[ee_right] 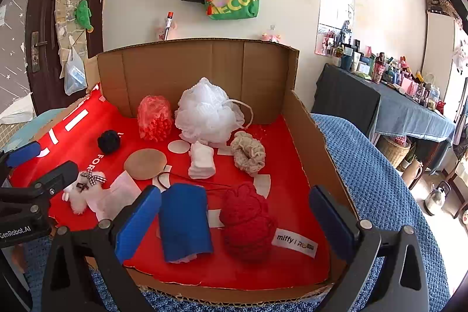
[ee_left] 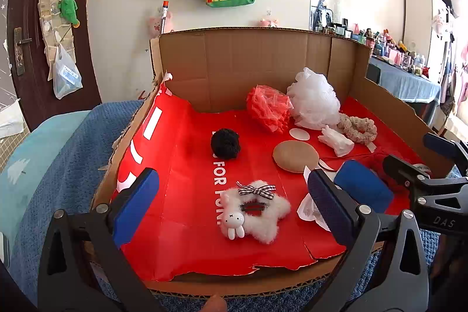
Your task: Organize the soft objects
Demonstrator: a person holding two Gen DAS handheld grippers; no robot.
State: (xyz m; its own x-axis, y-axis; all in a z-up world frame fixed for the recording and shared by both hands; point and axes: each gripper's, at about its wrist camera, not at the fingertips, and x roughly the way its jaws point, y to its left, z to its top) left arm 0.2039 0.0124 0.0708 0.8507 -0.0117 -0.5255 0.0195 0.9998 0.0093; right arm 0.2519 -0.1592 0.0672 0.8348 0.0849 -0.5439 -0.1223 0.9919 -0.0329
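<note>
Red yarn ball (ee_right: 247,227) lies near front of cardboard box (ee_right: 187,63), just beside blue cloth roll (ee_right: 185,224). Likely light, squashy, loose strand prone to snag; best pinched across middle. Right hand-held gripper (ee_right: 234,221) spread wide, empty. Left hand-held gripper (ee_left: 231,209) also spread, hovering over fluffy star clip (ee_left: 257,212).
</note>
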